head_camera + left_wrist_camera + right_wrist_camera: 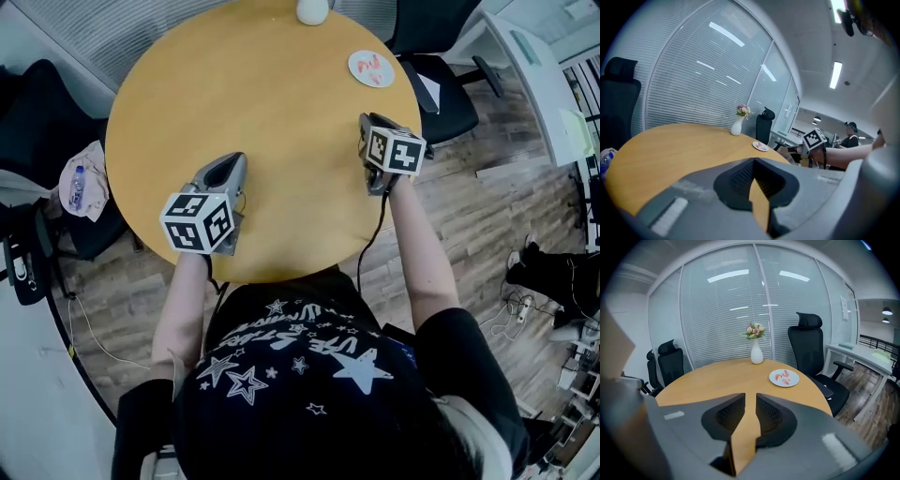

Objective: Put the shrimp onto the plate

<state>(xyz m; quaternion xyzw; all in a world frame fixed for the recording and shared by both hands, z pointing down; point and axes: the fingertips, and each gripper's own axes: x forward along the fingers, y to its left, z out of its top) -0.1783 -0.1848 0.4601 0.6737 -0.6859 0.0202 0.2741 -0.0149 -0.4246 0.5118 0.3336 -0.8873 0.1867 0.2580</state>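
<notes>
Shrimp point(780, 377): pink pieces lying on the plate, upper right of the head view (I see none loose elsewhere).
Plate point(792, 382): small and white, close to the table's edge, well apart from both grippers.
Table point(262, 122): round and wooden, with a white vase point(312, 9) at its top edge.
Right hand-held gripper point(750, 397): jaws a narrow slit apart with nothing between them, aimed toward the plate.
Left hand-held gripper point(753, 161): jaw tips together, holding nothing, lower left of the head view.
Risk: the task looks done. A needless reach could shove the plate over the table's edge or tip the vase.
</notes>
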